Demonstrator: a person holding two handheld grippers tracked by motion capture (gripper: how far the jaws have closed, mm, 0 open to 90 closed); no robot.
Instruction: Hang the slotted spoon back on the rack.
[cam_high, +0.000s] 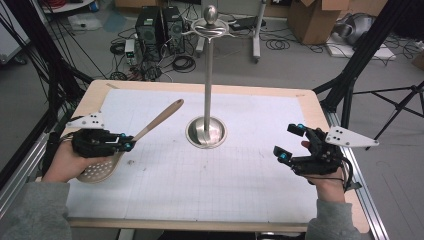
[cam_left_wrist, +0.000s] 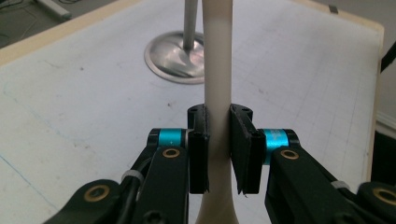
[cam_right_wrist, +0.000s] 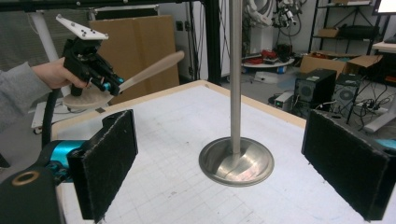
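The table (cam_high: 95, 95) is a pale wooden top covered by a white gridded sheet (cam_high: 200, 185), standing in a cluttered workshop with computer towers (cam_high: 160, 27), coiled cables on the grey floor, cardboard boxes (cam_high: 320, 17) and black tripod legs (cam_high: 400, 107) at the right.

The left gripper (cam_high: 131, 142) is clamped on the slender handle of a cream slotted spoon (cam_high: 150, 127); in the left gripper view its black pads press on the handle (cam_left_wrist: 217, 93) from both sides. In the right gripper view the spoon's perforated head (cam_right_wrist: 86, 98) hangs clear above the table, beside the person's left hand, while the handle slants up and away toward the middle of the table. So the pick-up looks done: the spoon is lifted and under control.

The right gripper (cam_high: 291, 142) is held near the table's right side with its jaws spread wide and nothing between them; its pads (cam_right_wrist: 109, 161) frame the view ahead.

Between the two stands a metal stand (cam_high: 209, 75), a tall pole on a round polished base (cam_high: 206, 132), with curved hooks and a knob at the top (cam_high: 211, 20). The hooks carry nothing that I can make out. What is left, as I judge it, is to carry the spoon to the stand and hang it from a hook by its handle end; whether that end has a hole cannot be told.
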